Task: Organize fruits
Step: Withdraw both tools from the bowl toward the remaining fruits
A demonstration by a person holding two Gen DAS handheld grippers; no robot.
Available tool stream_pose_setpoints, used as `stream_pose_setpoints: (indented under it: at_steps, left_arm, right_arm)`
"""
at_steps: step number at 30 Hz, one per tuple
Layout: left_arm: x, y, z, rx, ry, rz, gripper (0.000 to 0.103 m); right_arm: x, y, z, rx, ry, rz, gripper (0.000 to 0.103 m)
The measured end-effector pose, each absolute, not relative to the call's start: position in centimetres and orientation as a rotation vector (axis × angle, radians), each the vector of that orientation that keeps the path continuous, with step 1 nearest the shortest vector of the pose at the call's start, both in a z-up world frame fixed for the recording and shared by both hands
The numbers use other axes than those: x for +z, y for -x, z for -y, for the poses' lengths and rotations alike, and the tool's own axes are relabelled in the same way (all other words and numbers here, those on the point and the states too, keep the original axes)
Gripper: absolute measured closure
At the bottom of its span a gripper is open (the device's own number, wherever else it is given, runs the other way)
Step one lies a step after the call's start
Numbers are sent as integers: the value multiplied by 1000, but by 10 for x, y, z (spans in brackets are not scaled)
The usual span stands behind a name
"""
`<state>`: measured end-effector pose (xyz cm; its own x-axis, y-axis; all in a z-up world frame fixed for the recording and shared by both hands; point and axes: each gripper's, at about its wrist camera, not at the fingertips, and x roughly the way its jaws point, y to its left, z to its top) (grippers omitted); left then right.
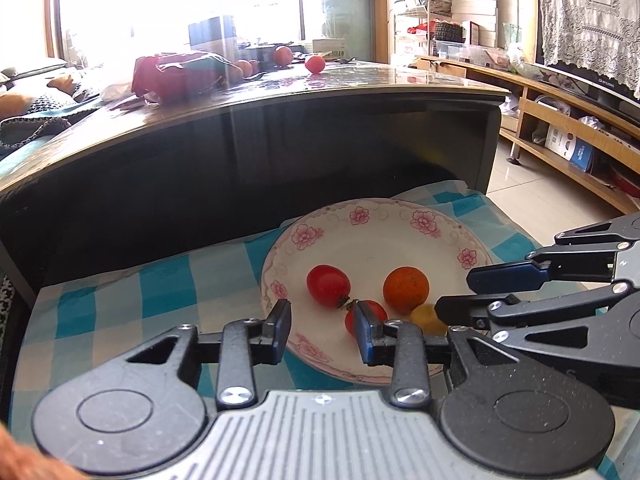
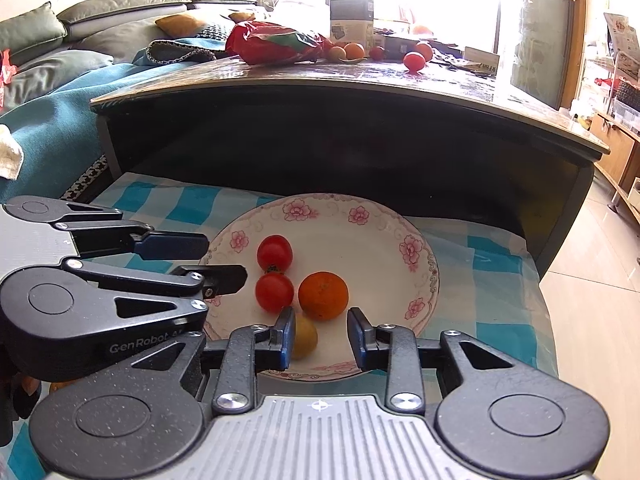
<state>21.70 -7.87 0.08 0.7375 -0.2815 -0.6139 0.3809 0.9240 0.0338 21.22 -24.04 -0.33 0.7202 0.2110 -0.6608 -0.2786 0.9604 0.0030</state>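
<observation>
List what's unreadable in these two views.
- Yellow fruit: right wrist view, partly behind the right gripper finger; kind unclear.
- Near tomato: left wrist view, half hidden by the left gripper finger.
- Far-table fruits: both views, too small, washed by window glare.

Strong daylight from the window (image 1: 180, 4) at the far side, blown out to pure white in both views, with detail lost around the objects on the far tabletop (image 2: 400, 76). Glare streaked across that glossy top, and a faint vertical flare line down the left wrist view. Deep shadow under the table edge, nearly black. Even, soft light on the plate (image 2: 384, 224) and checked cloth (image 1: 120, 300), with only faint shadows beneath the fruit. Heavy fisheye bending: straight edges bowed, corners vignetted dark. Near parts sharp, far background slightly soft and hazy.
</observation>
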Motion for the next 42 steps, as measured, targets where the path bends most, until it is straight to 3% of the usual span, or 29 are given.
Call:
stream_pose_setpoints:
  at_steps: [19, 42]
  left_arm:
    - [25, -146, 11, -319, -127, -697, 60]
    - [-13, -101, -29, -402, -117, -861, 60]
  right_arm:
    - [16, -161, 200, 412, 95, -750, 77]
    - [-17, -135, 145, 641, 206, -852, 76]
